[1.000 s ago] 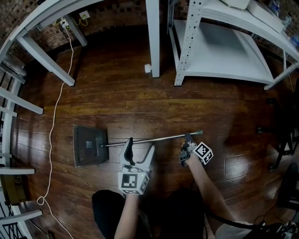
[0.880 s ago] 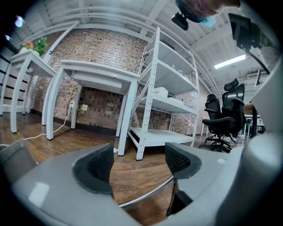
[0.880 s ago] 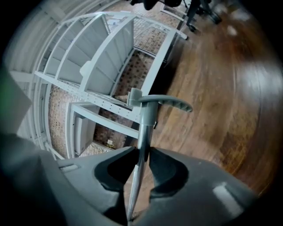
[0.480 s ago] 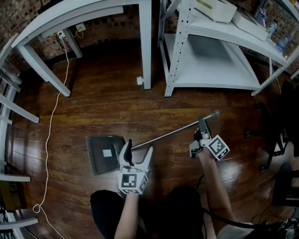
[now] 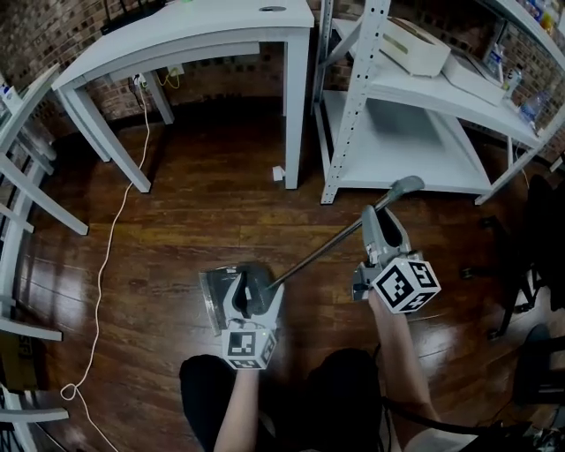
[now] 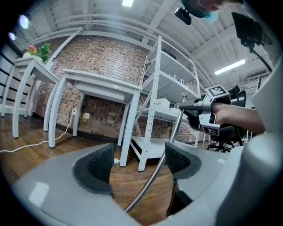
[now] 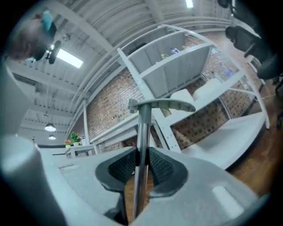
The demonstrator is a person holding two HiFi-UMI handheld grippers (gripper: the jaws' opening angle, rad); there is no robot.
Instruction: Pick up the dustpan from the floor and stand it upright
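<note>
Dustpan (image 5: 217, 291) is what we are holding by its metal handle (image 5: 322, 253), our right gripper (image 7: 141, 162) clamping near the top end, our left gripper (image 6: 138, 162) gaping wide around the lower shaft.

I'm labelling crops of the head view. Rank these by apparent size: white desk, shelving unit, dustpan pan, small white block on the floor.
1-2. The white desk and the shelving unit: both are large and cut off by the frame, too close to rank.
3. The dustpan pan, partly hidden by the left gripper.
4. The small white block.

Open floor (image 5: 177, 229) ahead; table leg (image 5: 296, 115), shelf upright (image 5: 351, 115) block beyond
</note>
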